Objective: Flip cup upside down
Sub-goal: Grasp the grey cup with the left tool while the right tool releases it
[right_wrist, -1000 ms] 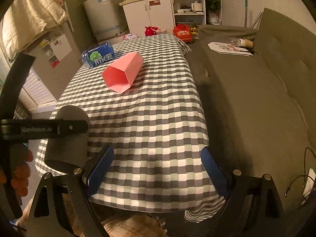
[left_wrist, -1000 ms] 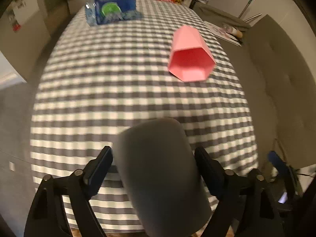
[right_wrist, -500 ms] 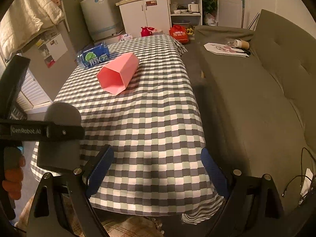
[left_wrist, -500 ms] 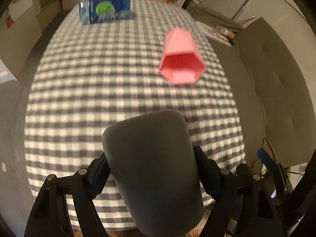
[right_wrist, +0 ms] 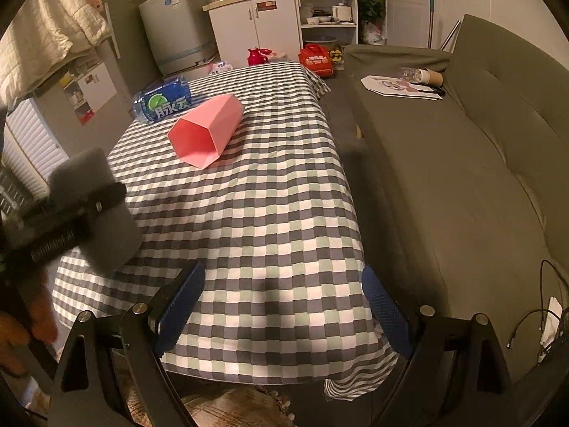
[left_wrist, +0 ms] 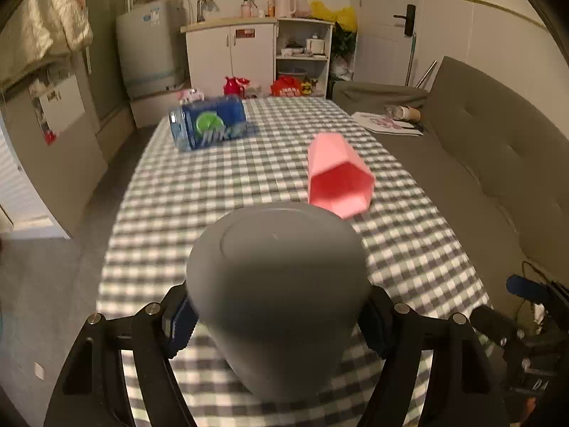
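The left gripper (left_wrist: 277,320) clamps the grey cup (left_wrist: 277,284), base forward; the right gripper (right_wrist: 282,306) gapes empty. Tilting further, the smooth cup could slip.

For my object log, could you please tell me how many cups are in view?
2: a grey cup held in the left tongs above the table's near end, and a pink cup lying on its side mid-table.

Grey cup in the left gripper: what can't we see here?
- Left wrist view: grey cup shows its base; its mouth is hidden behind its body.
- Right wrist view: the gripper frame crosses the cup, motion-blurred.
- Pink cup: inside bottom is shadowed.
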Demonstrator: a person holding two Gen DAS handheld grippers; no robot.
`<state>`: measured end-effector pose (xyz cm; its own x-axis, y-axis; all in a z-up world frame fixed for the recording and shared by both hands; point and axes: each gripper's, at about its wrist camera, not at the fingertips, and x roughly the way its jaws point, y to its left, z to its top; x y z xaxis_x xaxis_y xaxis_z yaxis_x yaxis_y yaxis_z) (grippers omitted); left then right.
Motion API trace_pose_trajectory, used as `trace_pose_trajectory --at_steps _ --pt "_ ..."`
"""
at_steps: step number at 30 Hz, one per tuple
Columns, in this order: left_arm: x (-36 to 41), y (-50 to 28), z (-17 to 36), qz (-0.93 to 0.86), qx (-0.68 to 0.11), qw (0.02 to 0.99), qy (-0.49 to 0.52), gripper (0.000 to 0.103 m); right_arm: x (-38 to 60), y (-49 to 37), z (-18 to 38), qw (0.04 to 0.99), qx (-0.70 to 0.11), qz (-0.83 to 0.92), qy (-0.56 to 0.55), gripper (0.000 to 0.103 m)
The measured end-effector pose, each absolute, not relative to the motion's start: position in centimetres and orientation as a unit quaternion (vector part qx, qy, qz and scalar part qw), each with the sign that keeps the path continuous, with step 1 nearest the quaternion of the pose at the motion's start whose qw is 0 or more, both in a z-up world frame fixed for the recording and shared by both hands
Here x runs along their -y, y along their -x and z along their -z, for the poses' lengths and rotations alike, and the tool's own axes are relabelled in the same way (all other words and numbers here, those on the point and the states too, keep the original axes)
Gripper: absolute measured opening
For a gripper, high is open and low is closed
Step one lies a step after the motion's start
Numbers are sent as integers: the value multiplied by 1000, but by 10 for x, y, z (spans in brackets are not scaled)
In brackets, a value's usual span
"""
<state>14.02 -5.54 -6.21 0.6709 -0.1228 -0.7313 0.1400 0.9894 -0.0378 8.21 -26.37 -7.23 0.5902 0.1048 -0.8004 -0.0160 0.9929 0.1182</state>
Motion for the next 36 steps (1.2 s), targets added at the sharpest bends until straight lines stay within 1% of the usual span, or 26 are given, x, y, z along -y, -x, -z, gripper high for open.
trace_pose_trajectory --at_steps 7,12,14,18,20,21,31,36 --pt "59 -121 73 98 -415 905 -7 77 260 -83 71 890 -451 -36 -47 90" --pt "57 -110 74 90 -417 905 -9 80 255 -80 69 891 -450 -40 -43 90" --pt "56 -109 78 90 -427 900 -5 83 254 -78 68 892 -448 -40 -42 90" --pt "57 -112 89 90 -457 885 -4 83 252 -76 64 894 -445 -40 -41 90" --pt "60 -114 97 96 -472 876 -7 80 251 -76 64 893 -446 -40 -40 90" --pt "59 -115 99 98 -475 875 -4 73 250 -75 65 893 -447 -41 -40 90" --pt "59 -124 101 102 -464 880 12 73 246 -75 69 891 -451 -43 -36 90" --pt "66 -135 103 103 -453 885 5 73 245 -77 74 888 -456 -43 -34 90"
